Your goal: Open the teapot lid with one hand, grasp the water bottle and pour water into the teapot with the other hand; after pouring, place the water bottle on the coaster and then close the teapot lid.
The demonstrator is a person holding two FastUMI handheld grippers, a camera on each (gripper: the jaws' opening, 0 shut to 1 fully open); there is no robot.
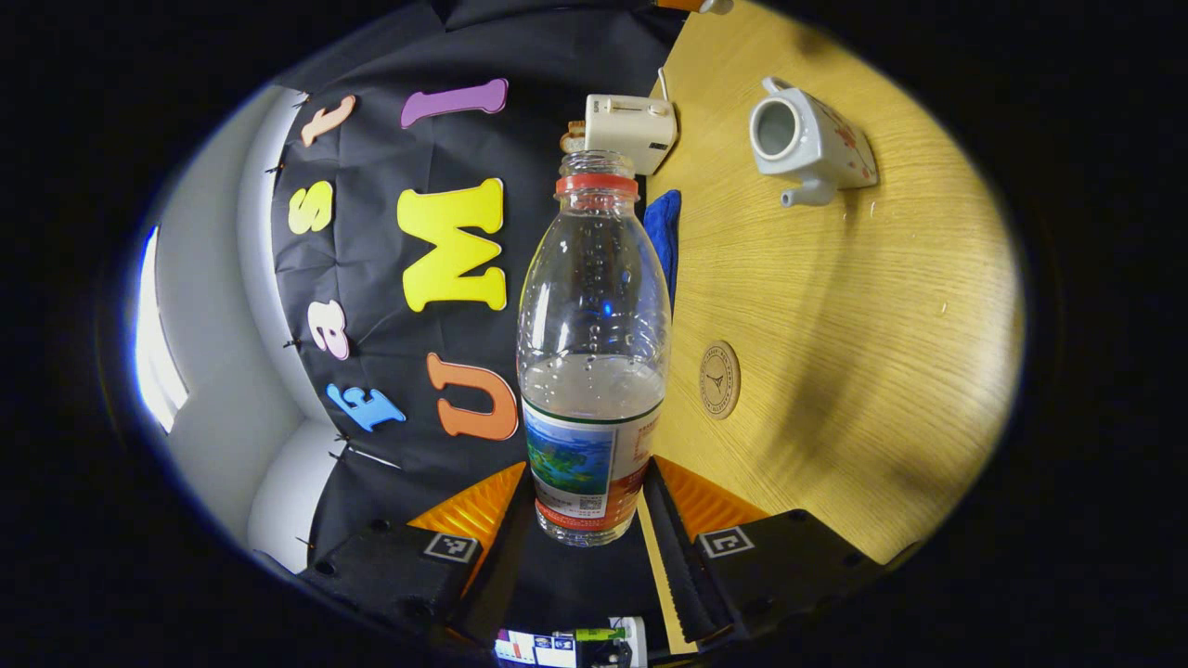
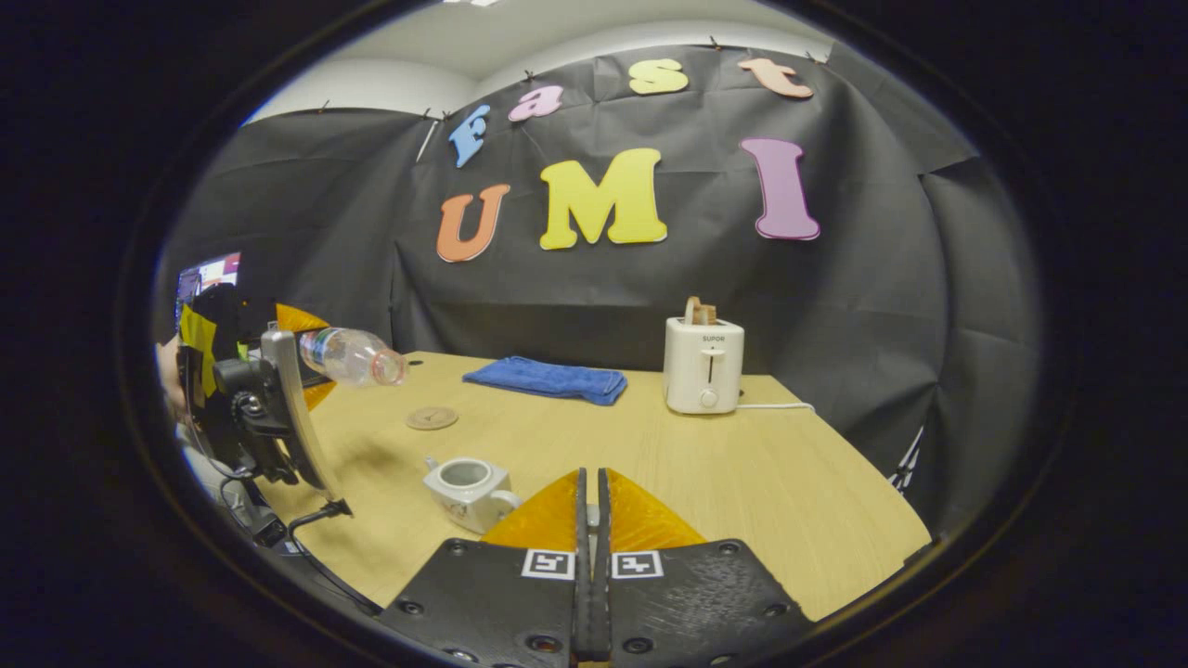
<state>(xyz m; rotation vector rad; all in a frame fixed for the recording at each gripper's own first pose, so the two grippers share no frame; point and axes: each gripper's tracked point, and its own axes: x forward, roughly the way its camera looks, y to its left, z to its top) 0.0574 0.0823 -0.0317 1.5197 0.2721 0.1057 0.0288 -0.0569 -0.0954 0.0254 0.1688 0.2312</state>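
Half-full uncapped water bottle (image 1: 592, 353), tipped sideways.

In the right gripper view, the right hand-held gripper (image 2: 591, 501) has its two fingers pressed together, with a small pale thing barely visible between them; what it is cannot be told. Just left of the fingers, a lidless white teapot (image 2: 469, 490) stands on the tabletop (image 2: 742, 482). Farther left, the left hand-held gripper (image 2: 306, 357) holds a water bottle (image 2: 353, 356) tipped roughly level, above the tabletop. A round coaster (image 2: 432, 417) lies beyond the teapot. A blue cloth (image 2: 548, 378) and a white toaster (image 2: 703, 364) sit near the back wall.
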